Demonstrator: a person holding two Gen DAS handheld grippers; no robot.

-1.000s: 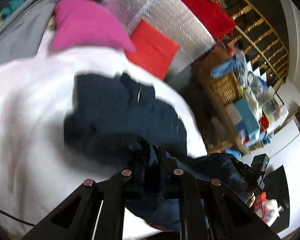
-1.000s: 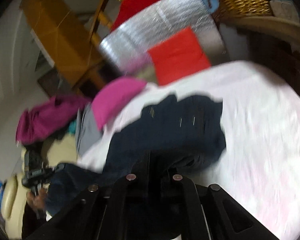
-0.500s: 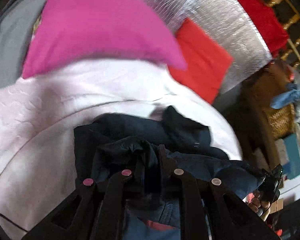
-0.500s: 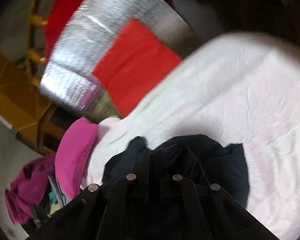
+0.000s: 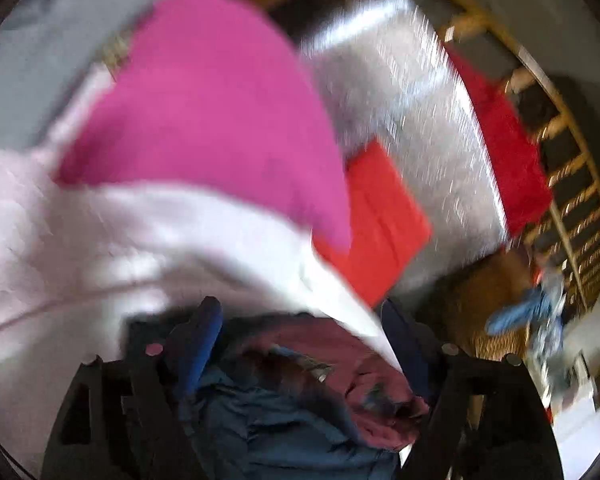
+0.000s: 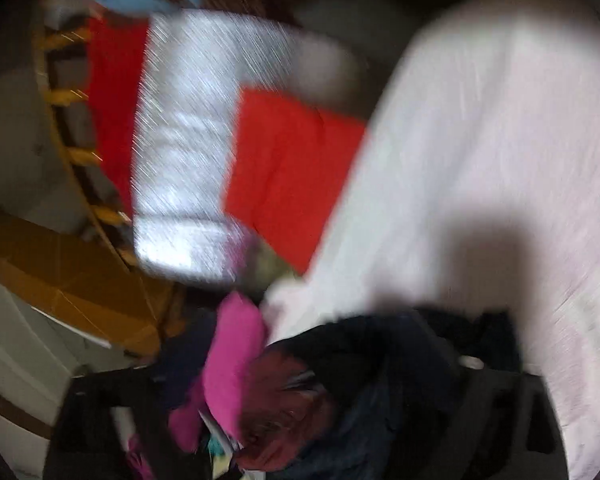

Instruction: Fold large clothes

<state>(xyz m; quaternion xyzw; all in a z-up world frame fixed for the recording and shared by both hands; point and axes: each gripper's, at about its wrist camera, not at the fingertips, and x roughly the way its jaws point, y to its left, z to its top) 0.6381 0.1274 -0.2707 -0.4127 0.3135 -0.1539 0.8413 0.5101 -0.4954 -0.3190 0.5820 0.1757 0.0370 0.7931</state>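
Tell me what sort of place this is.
Probably a bedroom at home: a bed under a pale pink sheet, a magenta pillow on it, and a wooden railing draped with red cloth. Motion blur limits certainty.

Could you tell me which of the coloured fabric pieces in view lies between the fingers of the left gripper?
The dark blue denim garment lies inside the wide-open left gripper. The pink cloth and flat red cloth sit farther off, beyond the white sheet.
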